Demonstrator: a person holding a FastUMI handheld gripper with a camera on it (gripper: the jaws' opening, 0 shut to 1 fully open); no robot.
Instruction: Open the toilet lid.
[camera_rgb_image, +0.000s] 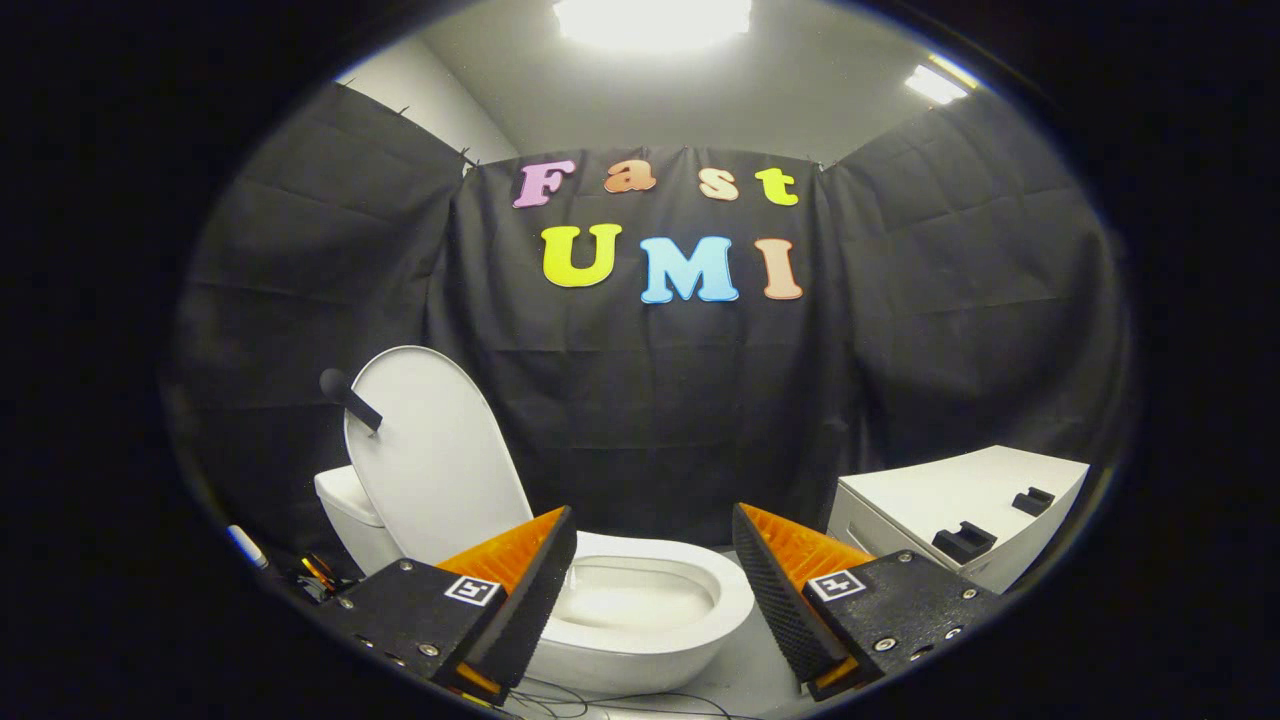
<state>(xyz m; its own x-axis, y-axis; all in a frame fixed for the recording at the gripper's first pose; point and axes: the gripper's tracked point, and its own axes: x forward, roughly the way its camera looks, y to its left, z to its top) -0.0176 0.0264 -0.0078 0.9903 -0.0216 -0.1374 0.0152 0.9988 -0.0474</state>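
Nearest, the gripper (655, 575) has its jaws spread wide apart with nothing between them, and it touches nothing. Just ahead, seen through the gap, sits the toilet bowl (650, 610), its rim uncovered. At about ten o'clock from the fingers the toilet lid (435, 450) stands raised, tilted back toward the tank (345, 510), and a dark knob handle (348, 397) juts from its upper left edge. By that look the task appears done. The lid seems to rest past upright, but whether it leans on the tank cannot be told; a knock from a finger during retreat could tip it forward to slam shut. At two o'clock stands a white cabinet (960, 510) with dark handles, well apart. Cables (620, 702) trail on the floor below.
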